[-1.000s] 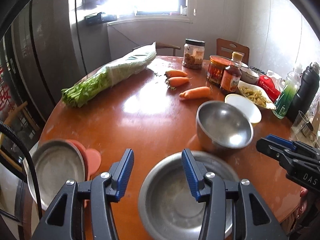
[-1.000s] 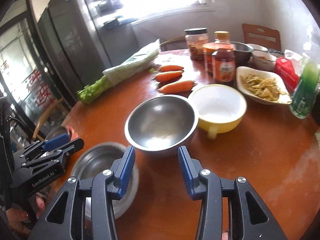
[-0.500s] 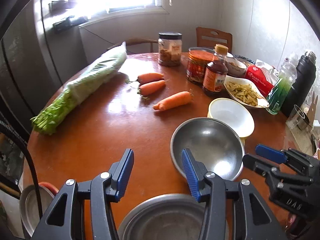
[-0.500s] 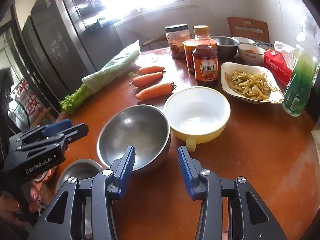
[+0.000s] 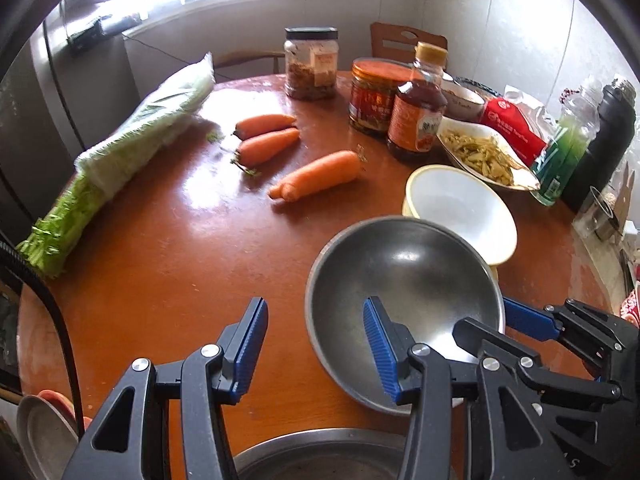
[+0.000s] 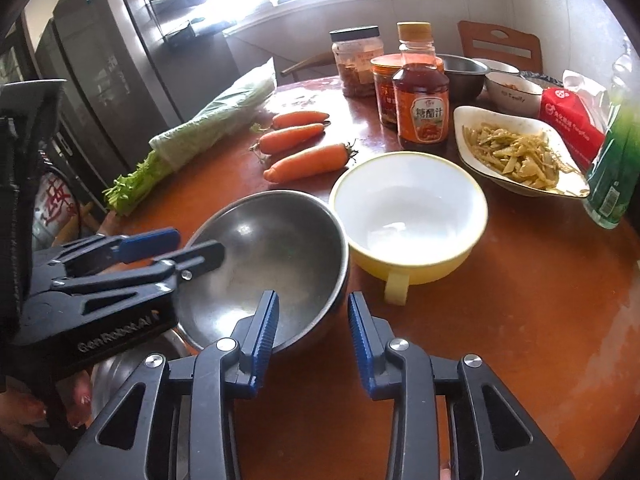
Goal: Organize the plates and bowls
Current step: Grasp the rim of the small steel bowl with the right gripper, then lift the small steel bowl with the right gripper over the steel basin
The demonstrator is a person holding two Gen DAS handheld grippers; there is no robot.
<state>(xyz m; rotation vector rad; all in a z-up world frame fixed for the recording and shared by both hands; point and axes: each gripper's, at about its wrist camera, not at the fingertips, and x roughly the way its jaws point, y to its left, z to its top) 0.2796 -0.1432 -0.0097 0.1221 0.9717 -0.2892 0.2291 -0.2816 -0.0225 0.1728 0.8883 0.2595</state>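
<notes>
Steel bowl point(image 6: 276, 256) sits on my round wooden desk point(image 6: 520, 320), near the front edge, its rim touching the yellow bowl point(image 6: 408, 216) on the right in the right wrist view. Yellow bowl is white inside, handle toward me.

Right hand-held gripper point(image 6: 310, 328): near rim of the steel bowl stands between its blue pads, left pad inside the bowl, right pad outside. Jaws have just been closing. Gap still shows on both sides of the rim, so I read it as not clamped, though the fisheye leaves me a little unsure.

Left hand-held gripper point(image 5: 316, 344): jaws apart, nothing held. Its right finger reaches over the left rim of the steel bowl point(image 5: 404, 292); its left finger point(image 5: 248, 344) hangs over bare desk point(image 5: 160, 260).

Flat steel plate point(image 5: 320, 460) lies at the front edge, under my left gripper. Another steel plate point(image 5: 44, 436) with something pink beside it shows at the far lower left, off the desk.

Farther back: three carrots point(image 5: 316, 176), bagged greens point(image 5: 132, 132), jars point(image 5: 310, 64), sauce bottle point(image 6: 422, 92), white dish of shredded food point(image 6: 516, 156)
</notes>
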